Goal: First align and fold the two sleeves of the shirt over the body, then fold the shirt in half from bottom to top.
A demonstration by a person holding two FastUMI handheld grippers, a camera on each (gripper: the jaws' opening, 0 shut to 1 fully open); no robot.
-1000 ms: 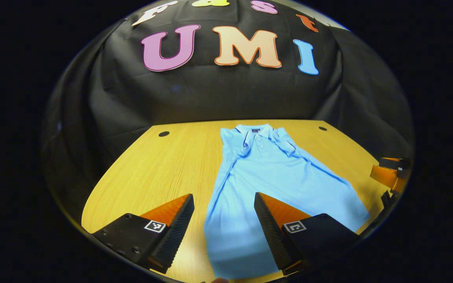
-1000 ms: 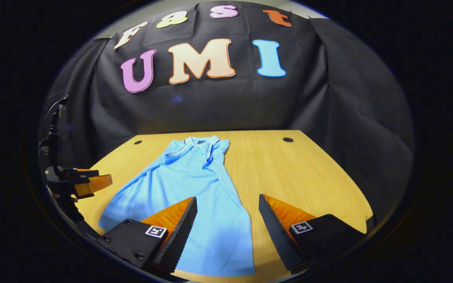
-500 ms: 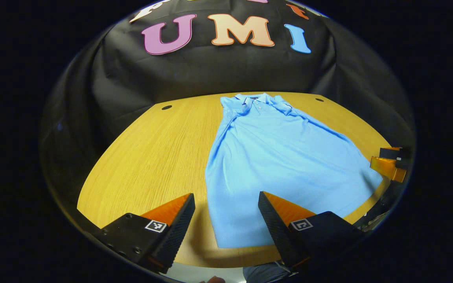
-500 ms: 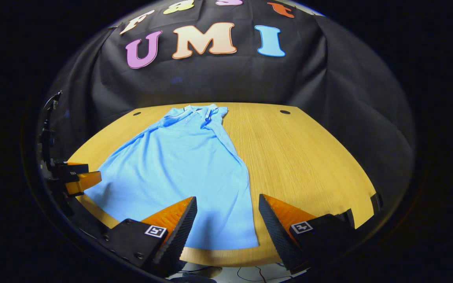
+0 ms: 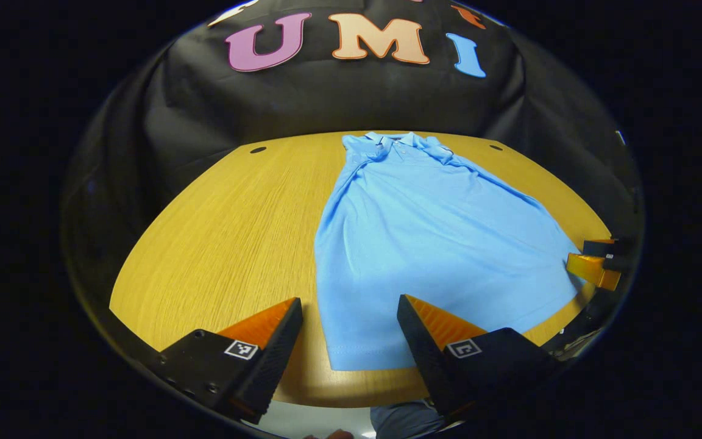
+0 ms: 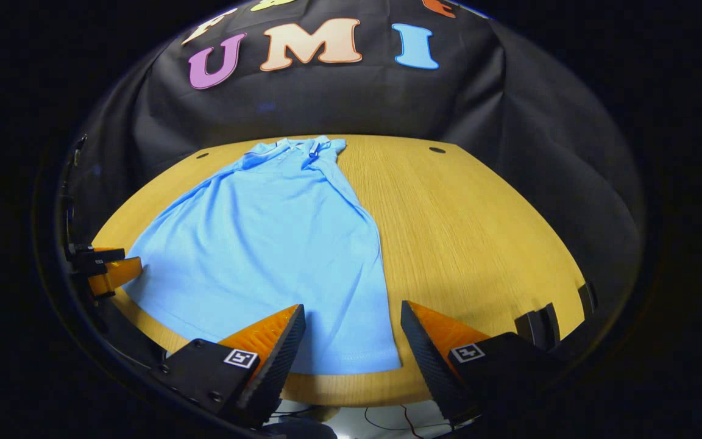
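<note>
In the left gripper view the left gripper hangs over the near edge of the bench with its jaws spread wide apart and nothing between them — the hem corner of the blue shirt lies below the gap, untouched. In the right gripper view the right gripper sits the same way at the shirt's other hem corner, jaws apart and holding nothing, above the bench's front edge.

The shirt lies flat on the wood, front side up, its straight hem close to the near edge and running parallel with it. The body narrows as it runs away from the grippers; the sleeves are already turned in over it, so the long sides form clean slanted edges. The lower half has not yet been folded up.

Farther back, the collar with its button placket lies near the far edge of the bench, just before the black cloth wall. Two small dark round holes sit in the wood near the far corners — one of them to the left of the collar.

At the right rim of the left gripper view the other gripper shows just beside the shirt's hem corner.
</note>
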